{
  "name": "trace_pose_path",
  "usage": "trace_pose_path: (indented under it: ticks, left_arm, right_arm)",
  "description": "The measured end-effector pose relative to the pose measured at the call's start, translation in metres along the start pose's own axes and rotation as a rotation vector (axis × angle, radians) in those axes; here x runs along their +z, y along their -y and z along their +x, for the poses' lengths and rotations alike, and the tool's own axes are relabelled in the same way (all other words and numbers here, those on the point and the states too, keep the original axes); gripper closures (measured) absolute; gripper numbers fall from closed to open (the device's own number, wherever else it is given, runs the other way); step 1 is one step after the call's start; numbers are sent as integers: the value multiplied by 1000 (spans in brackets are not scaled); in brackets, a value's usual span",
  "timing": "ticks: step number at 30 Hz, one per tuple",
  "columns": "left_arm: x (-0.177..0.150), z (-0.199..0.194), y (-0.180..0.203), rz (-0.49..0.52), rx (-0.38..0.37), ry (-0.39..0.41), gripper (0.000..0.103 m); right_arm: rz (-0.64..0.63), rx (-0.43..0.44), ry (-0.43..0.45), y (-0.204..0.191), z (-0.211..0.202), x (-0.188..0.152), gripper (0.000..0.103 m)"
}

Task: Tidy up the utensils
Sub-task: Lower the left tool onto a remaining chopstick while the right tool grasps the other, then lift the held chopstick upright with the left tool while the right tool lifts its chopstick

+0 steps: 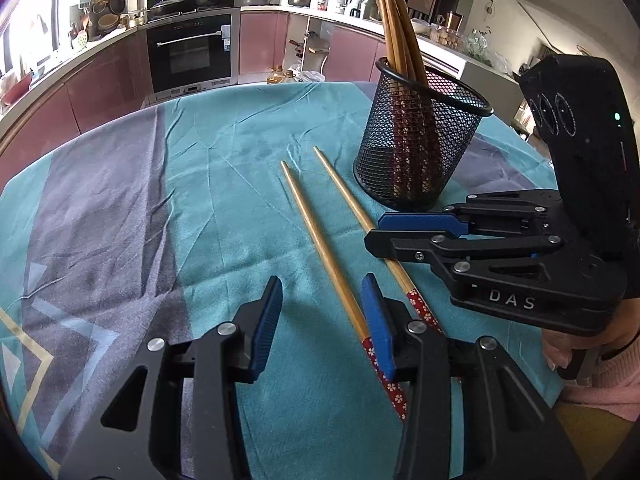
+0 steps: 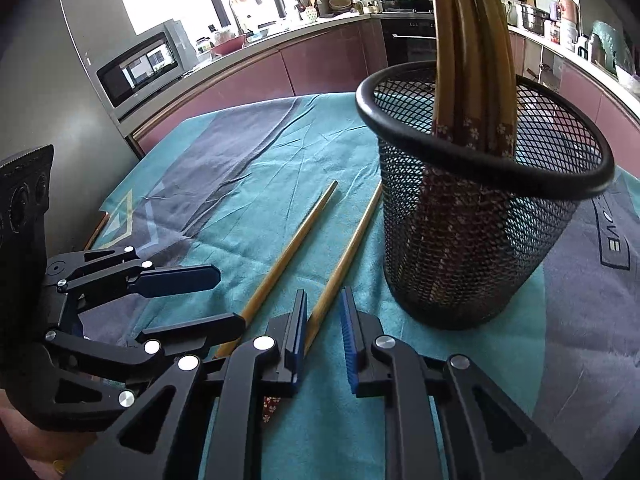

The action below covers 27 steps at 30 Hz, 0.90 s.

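Note:
Two wooden chopsticks with red flowered ends lie side by side on the teal cloth: the left one and the right one. A black mesh cup holds several more chopsticks upright. My left gripper is open, low over the left chopstick's red end, its right pad beside it. My right gripper is open with a narrow gap, low over the right chopstick, just in front of the cup.
The table carries a teal and grey cloth. Kitchen counters, an oven and a microwave stand beyond the far edge. The person's hand in a pink sleeve is at the right.

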<state>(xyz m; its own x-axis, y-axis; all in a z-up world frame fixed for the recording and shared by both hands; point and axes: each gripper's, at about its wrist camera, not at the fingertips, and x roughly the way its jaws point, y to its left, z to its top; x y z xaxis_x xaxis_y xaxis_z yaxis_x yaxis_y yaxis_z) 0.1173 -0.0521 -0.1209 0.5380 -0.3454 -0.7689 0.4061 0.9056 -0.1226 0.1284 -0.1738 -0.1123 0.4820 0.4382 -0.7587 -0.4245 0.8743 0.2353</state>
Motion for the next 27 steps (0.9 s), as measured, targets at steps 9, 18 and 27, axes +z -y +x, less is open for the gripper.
trace_pose_path:
  ticks: [9,18,27]
  left_arm:
    - [22,19,-3,-6,8,-29,66]
    - [35,37,5,5,53,-37,82]
    - [30,35,7,-49,70,-18,95]
  right_arm:
    - [23,-2,-7,10,-8,-6,90]
    - [25,-10,10,12,-2,-1,90]
    - [75,40,23,23,-6,-6,96]
